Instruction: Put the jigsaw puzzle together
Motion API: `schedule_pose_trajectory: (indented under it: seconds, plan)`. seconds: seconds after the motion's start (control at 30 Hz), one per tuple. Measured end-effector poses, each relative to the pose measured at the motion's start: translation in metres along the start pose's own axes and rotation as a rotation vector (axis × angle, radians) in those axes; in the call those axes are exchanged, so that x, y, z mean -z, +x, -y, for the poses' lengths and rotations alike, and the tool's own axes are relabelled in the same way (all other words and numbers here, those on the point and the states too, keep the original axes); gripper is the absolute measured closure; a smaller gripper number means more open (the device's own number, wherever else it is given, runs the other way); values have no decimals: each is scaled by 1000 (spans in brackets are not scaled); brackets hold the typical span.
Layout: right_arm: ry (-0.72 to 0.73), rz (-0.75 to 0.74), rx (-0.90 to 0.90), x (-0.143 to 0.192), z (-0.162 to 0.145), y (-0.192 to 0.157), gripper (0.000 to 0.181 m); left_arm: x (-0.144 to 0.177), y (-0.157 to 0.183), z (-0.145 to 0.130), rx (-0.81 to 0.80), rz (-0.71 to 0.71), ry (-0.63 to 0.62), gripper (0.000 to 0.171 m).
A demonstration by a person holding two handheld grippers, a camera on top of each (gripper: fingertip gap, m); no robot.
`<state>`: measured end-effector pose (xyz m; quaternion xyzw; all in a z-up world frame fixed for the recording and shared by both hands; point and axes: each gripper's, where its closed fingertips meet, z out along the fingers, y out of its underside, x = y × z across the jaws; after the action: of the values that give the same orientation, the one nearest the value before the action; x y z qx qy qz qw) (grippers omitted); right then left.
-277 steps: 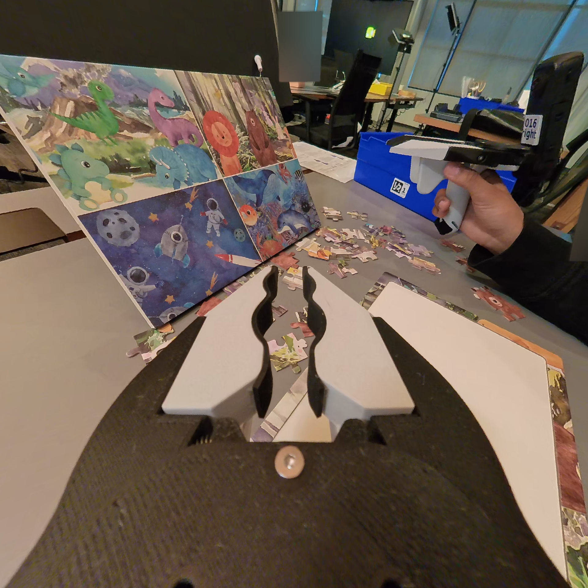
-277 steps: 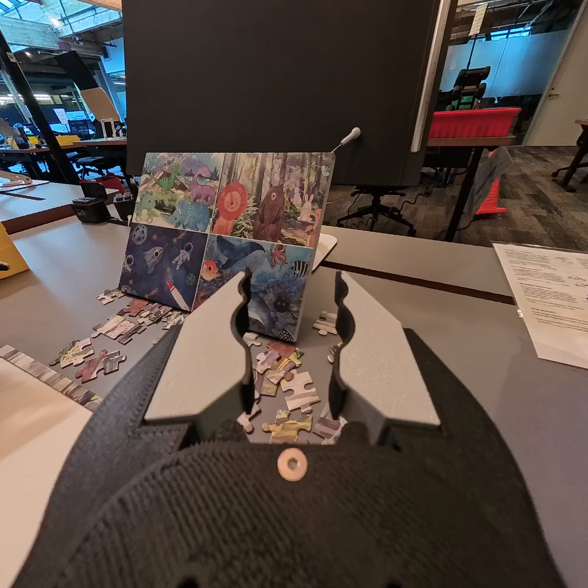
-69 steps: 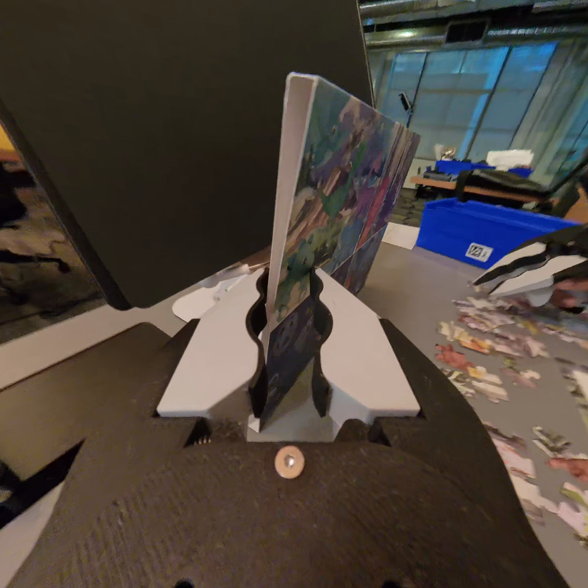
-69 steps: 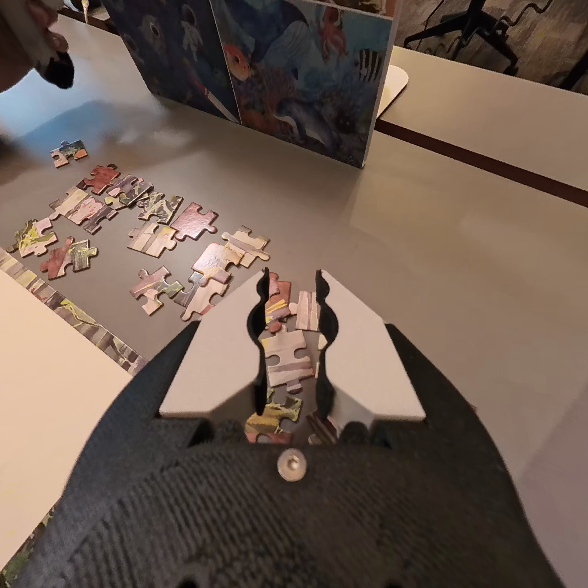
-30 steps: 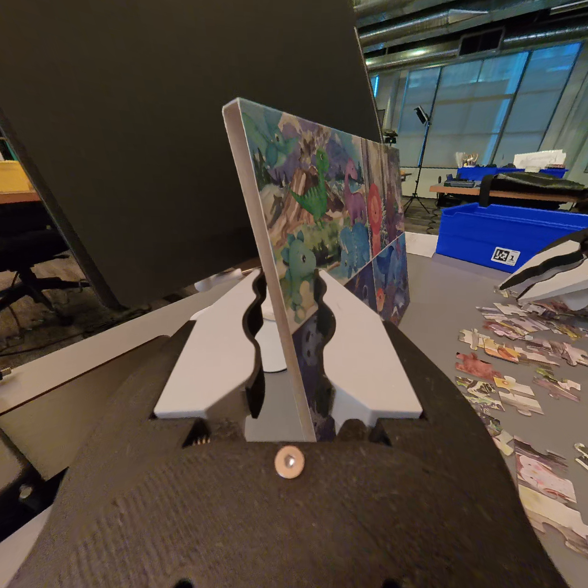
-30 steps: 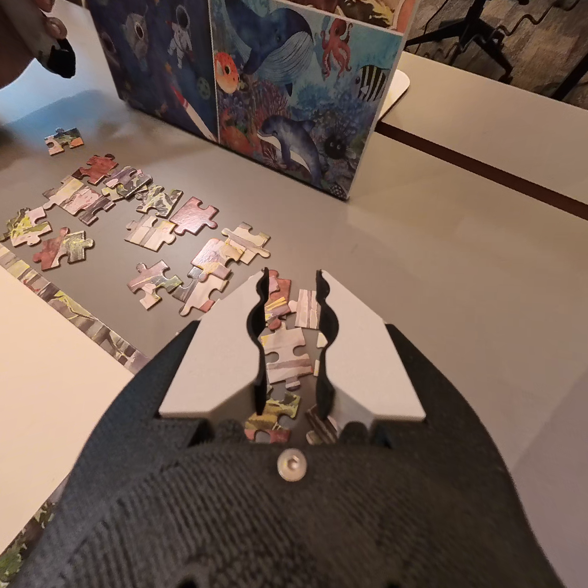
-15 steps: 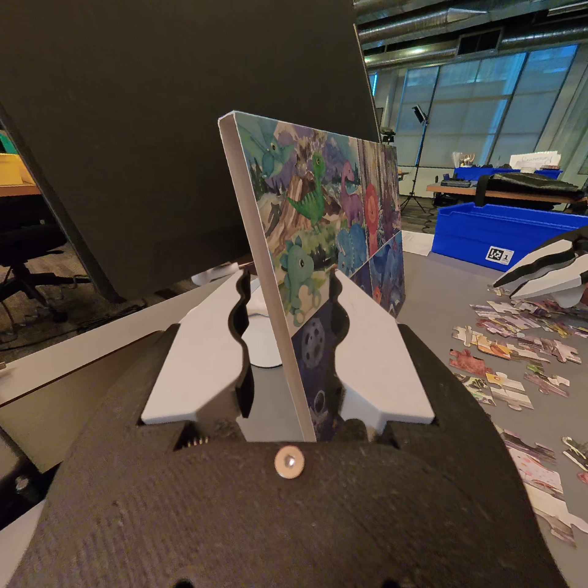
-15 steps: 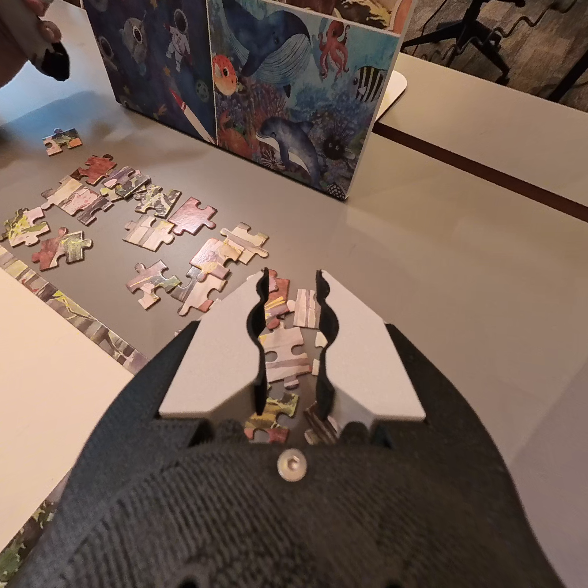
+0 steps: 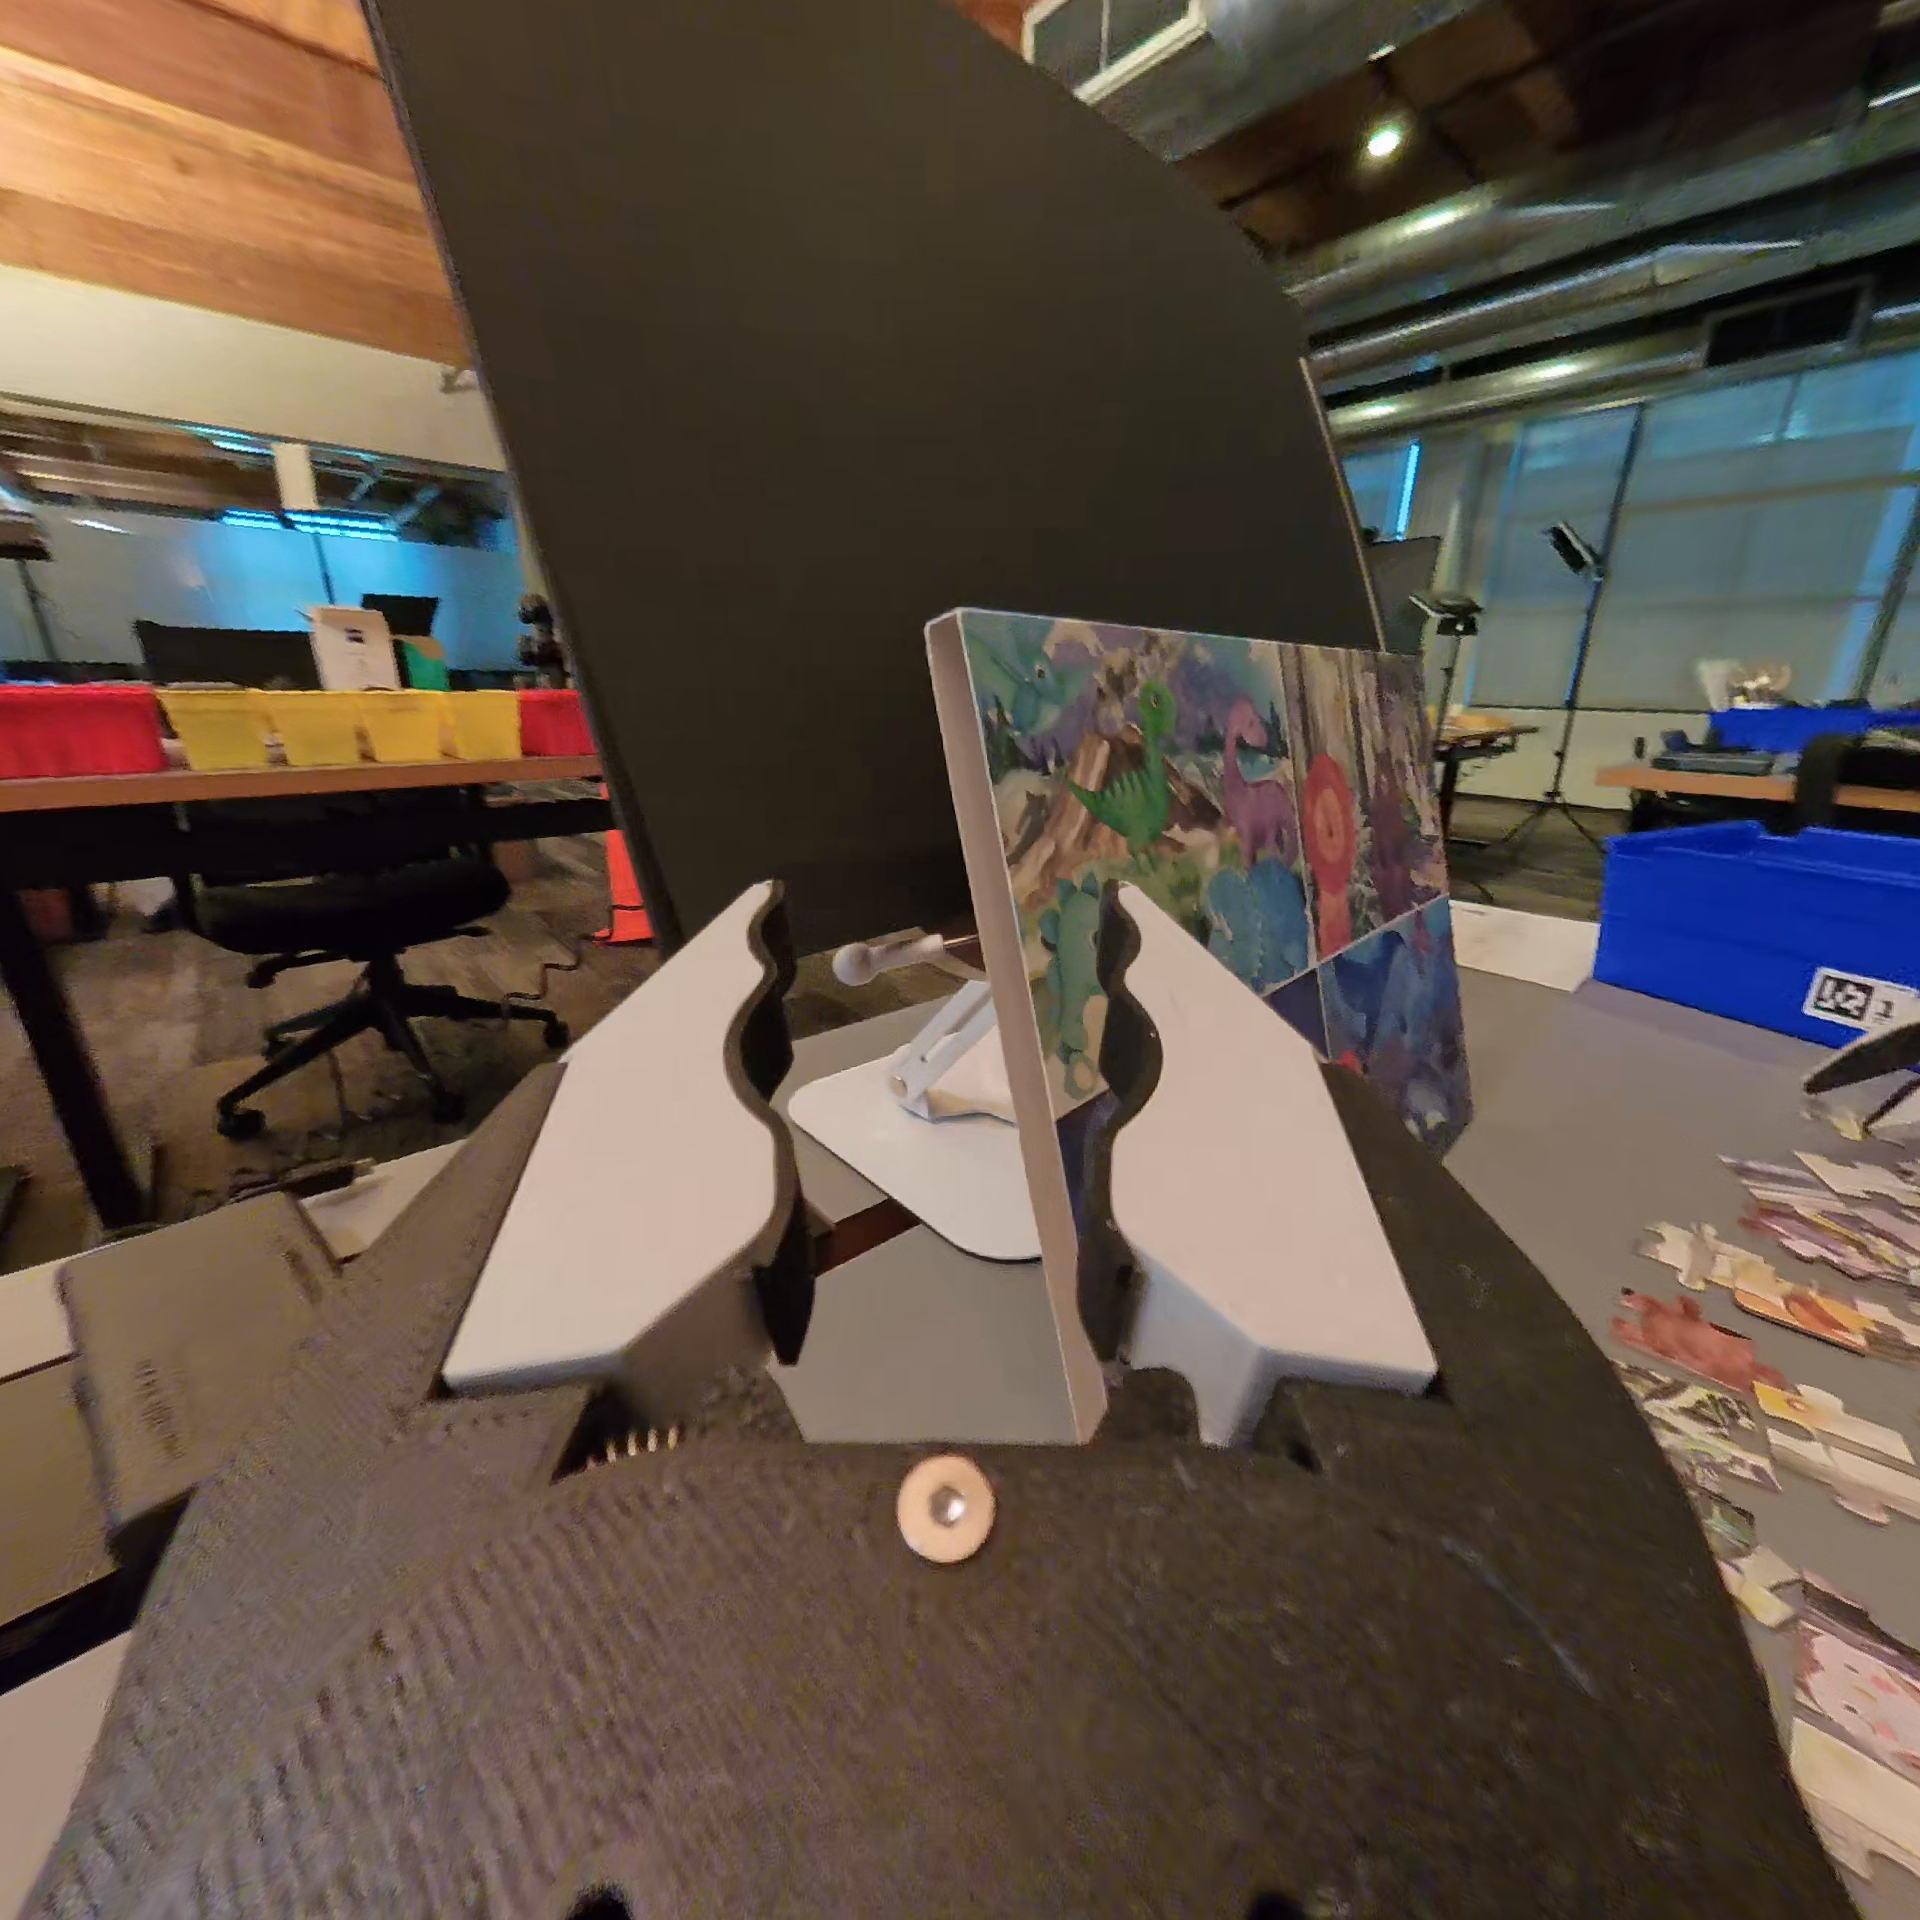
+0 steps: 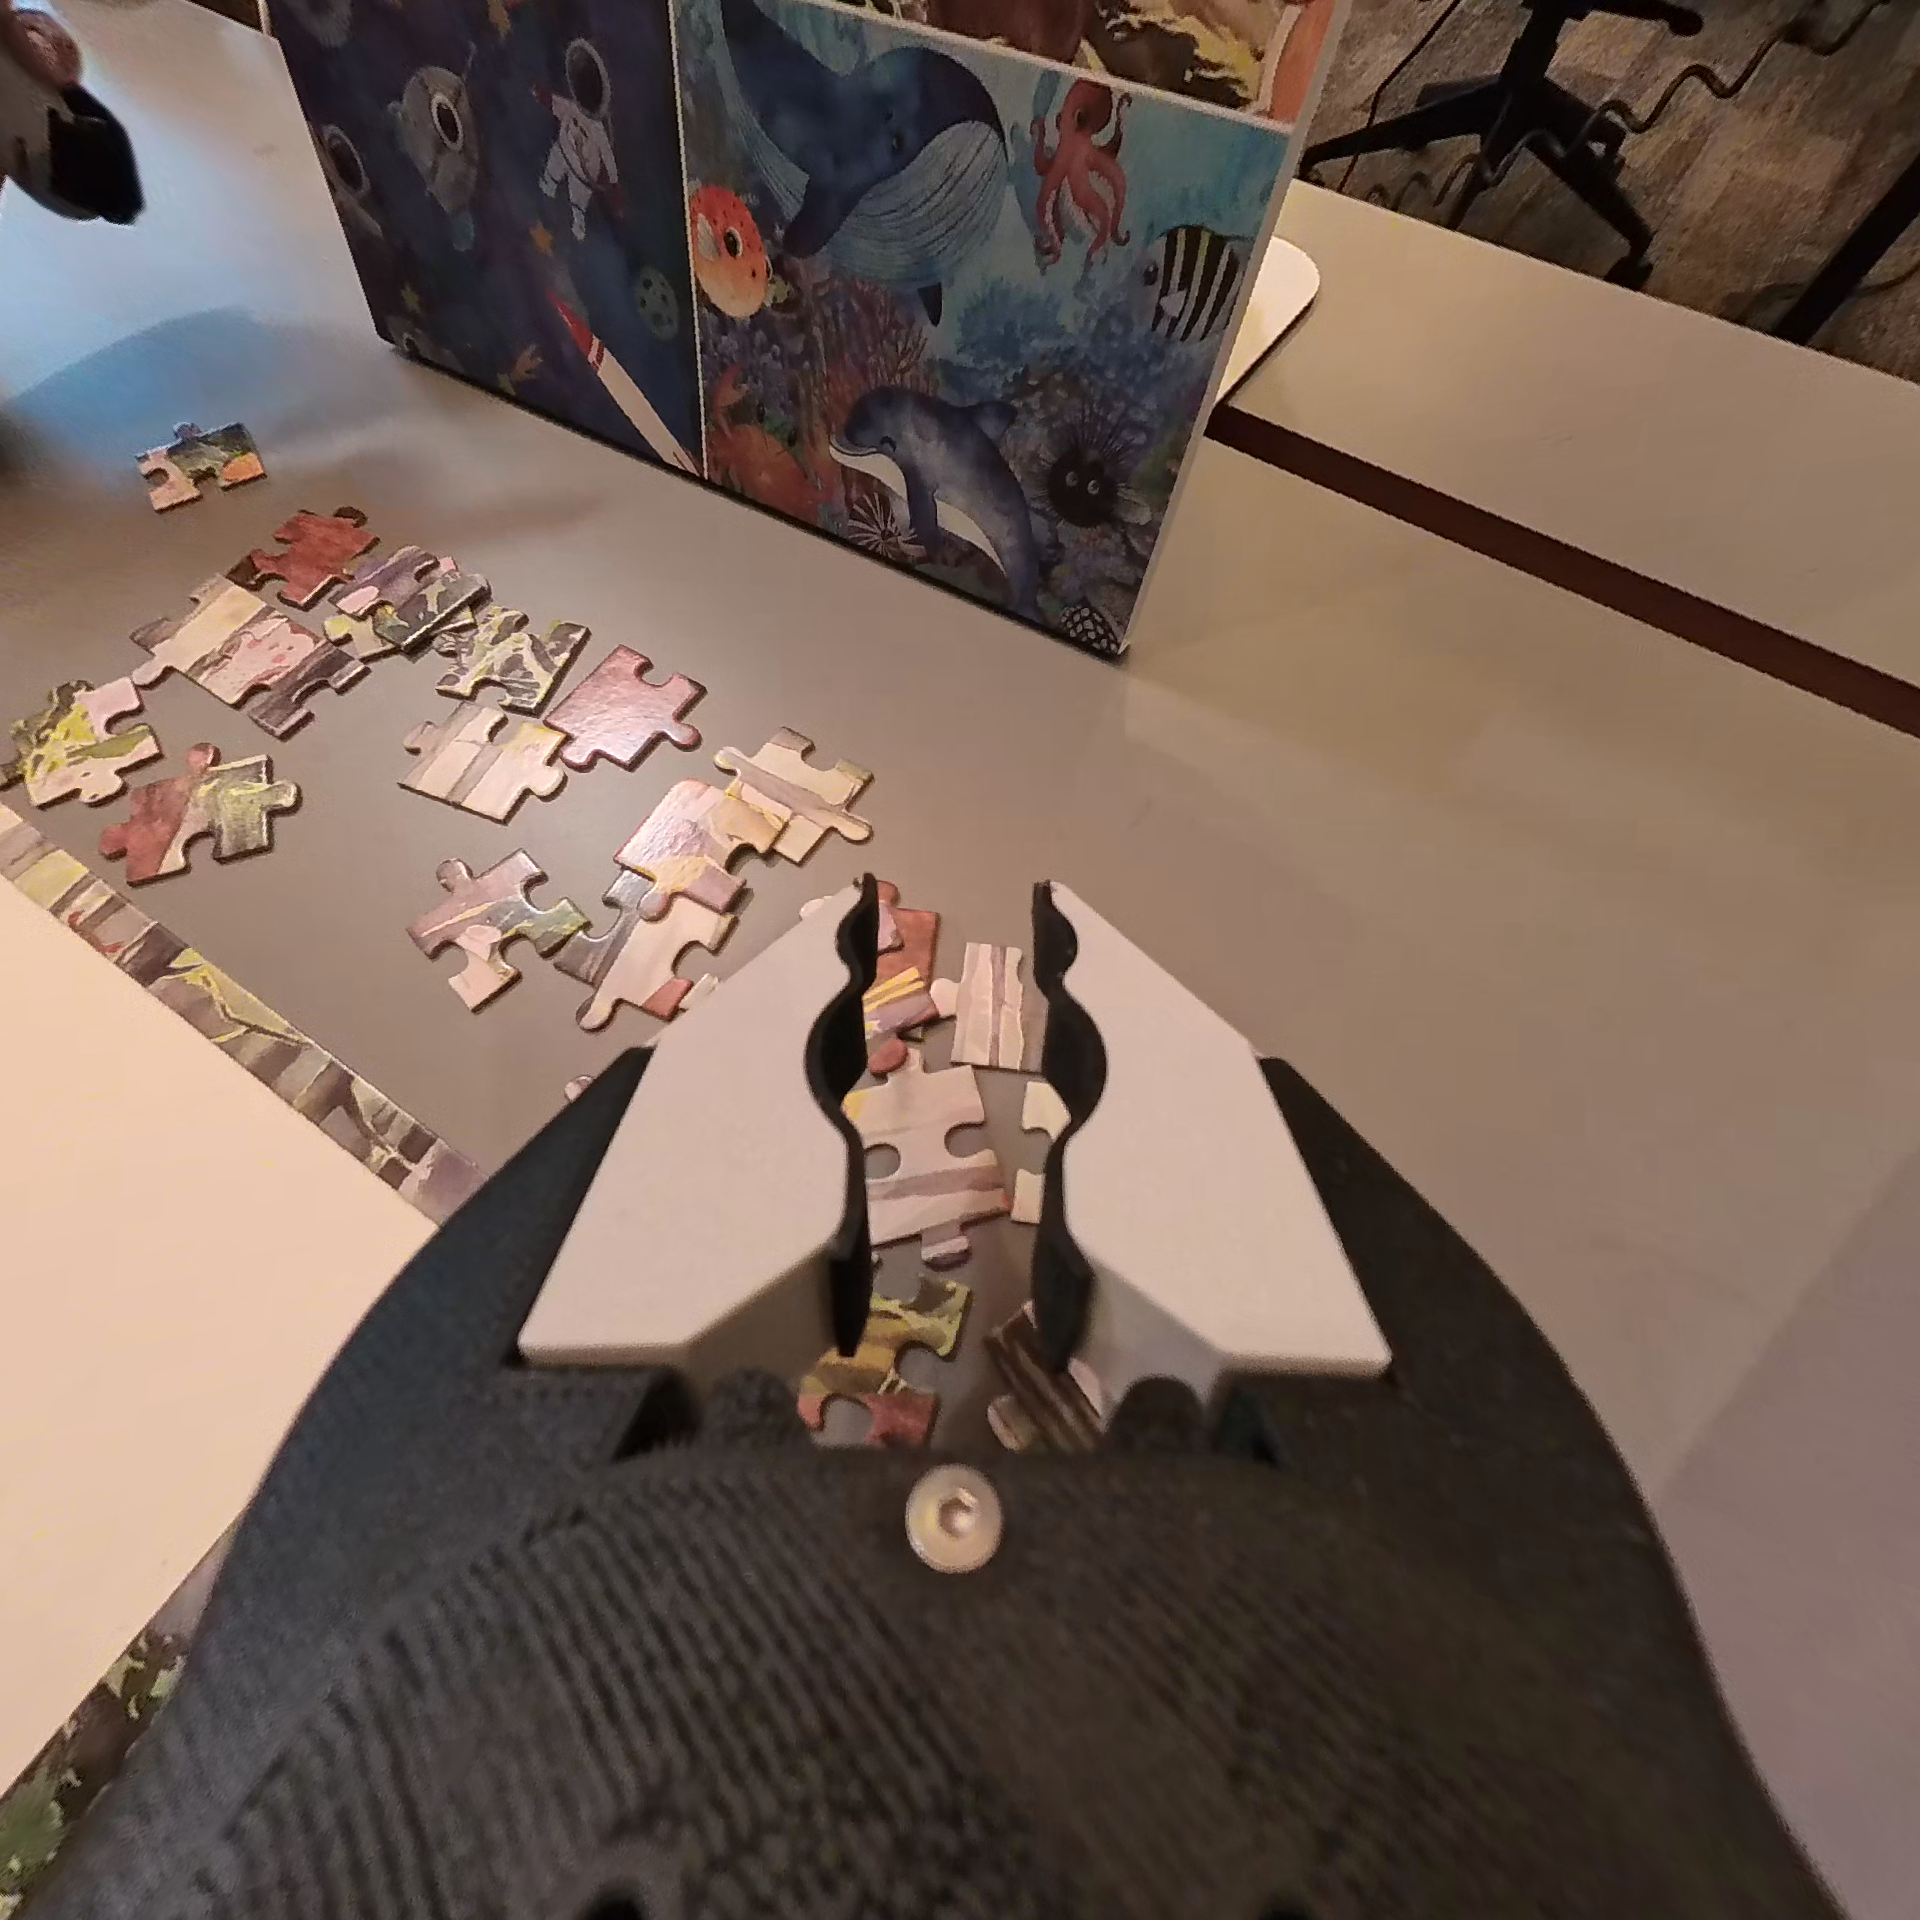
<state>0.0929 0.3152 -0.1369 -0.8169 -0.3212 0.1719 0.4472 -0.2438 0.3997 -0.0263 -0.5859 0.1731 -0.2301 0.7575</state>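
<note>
The picture board (image 9: 1195,831) with the animal and space scenes stands upright on the grey table; it also shows in the right wrist view (image 10: 935,260). My left gripper (image 9: 943,904) is open, and the board's left edge stands between its fingers, close to the right one. My right gripper (image 10: 954,888) is open and empty, hovering just above loose puzzle pieces (image 10: 914,1153). More loose pieces (image 10: 499,769) lie spread to its left and also show in the left wrist view (image 9: 1766,1299). The puzzle tray (image 10: 125,1143) with an assembled border strip (image 10: 260,1018) lies at the lower left.
A white stand (image 9: 935,1132) props the board from behind. A tall black panel (image 9: 831,468) rises behind it. A blue bin (image 9: 1766,914) sits at the far right of the table. The left gripper's tip (image 10: 73,156) shows at the top left of the right wrist view.
My left gripper was shut on the board's left edge and moved the board back; now it has opened wide and let go. The right gripper has barely moved.
</note>
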Motion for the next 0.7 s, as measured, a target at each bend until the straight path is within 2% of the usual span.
schedule_pose_trajectory:
  seconds: [0.13, 0.23, 0.33, 0.43, 0.47, 0.63, 0.7]
  plan:
    - [1, -2, 8, 1, 0, 0, 154, 9, -12, 4, -33, 101, 8, 121]
    - [8, -9, 15, 2, 2, 0, 154, 20, -17, 22, -81, 184, 68, 120]
    - [24, -11, 20, 5, 4, 1, 154, 27, -3, 43, -128, 183, 83, 120]
    - [53, -17, 25, 10, 9, 3, 154, 27, 25, 51, -173, 136, 22, 121]
    - [66, -21, 27, 12, 12, 4, 154, 26, 35, 51, -192, 115, -13, 125]
    - [160, -33, 37, 28, 28, 5, 153, 37, 81, 35, -224, 54, -134, 171]
    - [209, -43, 48, 34, 36, 4, 152, 51, 92, 20, -254, 62, -220, 171]
